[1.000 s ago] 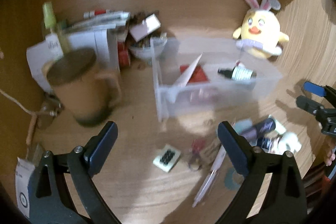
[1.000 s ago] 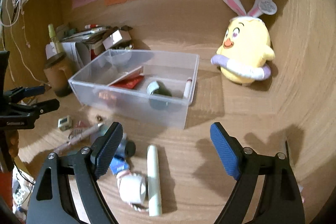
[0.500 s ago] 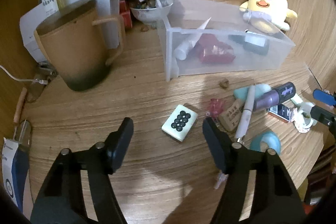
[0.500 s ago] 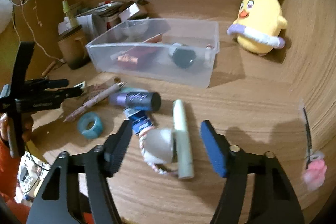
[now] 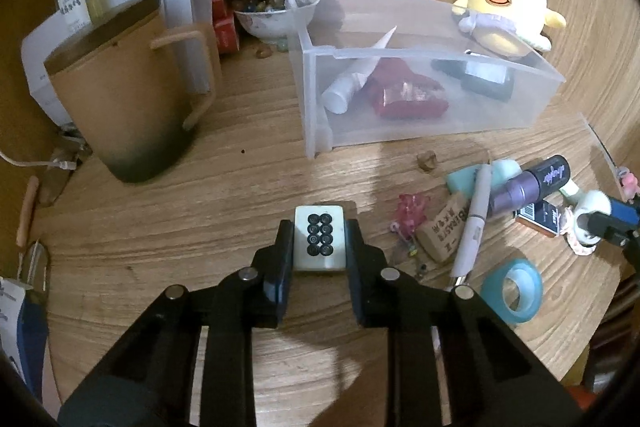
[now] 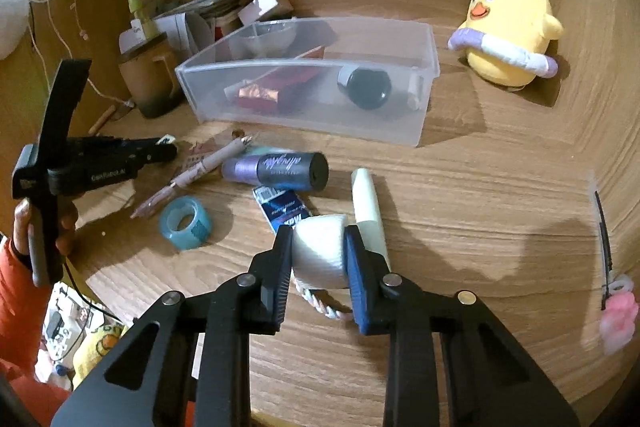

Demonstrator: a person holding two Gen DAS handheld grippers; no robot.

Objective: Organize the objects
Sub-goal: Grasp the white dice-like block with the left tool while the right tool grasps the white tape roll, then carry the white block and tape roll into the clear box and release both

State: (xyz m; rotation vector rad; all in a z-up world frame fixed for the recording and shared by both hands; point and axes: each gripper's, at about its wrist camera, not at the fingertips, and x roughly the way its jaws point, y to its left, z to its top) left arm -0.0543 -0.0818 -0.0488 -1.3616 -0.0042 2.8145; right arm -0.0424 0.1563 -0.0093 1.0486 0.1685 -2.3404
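Note:
A white mahjong tile (image 5: 320, 243) with black dots lies on the wooden desk, and my left gripper (image 5: 319, 231) is closing on it, both pads against its sides. In the right wrist view a white roll (image 6: 318, 259) with a braided cord sits between the closing jaws of my right gripper (image 6: 318, 233), pads touching it. Behind both stands a clear plastic bin (image 5: 400, 131) (image 6: 304, 119) holding a white tube, a red packet and a dark bottle. A hand holds the left gripper (image 6: 120, 163) at the left edge of the right wrist view.
A brown mug (image 5: 120, 95) stands left of the bin, a yellow plush chick (image 6: 508, 27) at the back right. Loose on the desk lie a purple bottle (image 6: 276, 171), blue tape roll (image 6: 186, 223), pen (image 5: 474, 219), pale green tube (image 6: 370, 215) and small blue box (image 6: 284, 209).
Both grippers came down towards the desk and their jaws narrowed from wide open. The left now clasps the mahjong tile, the right the white roll.

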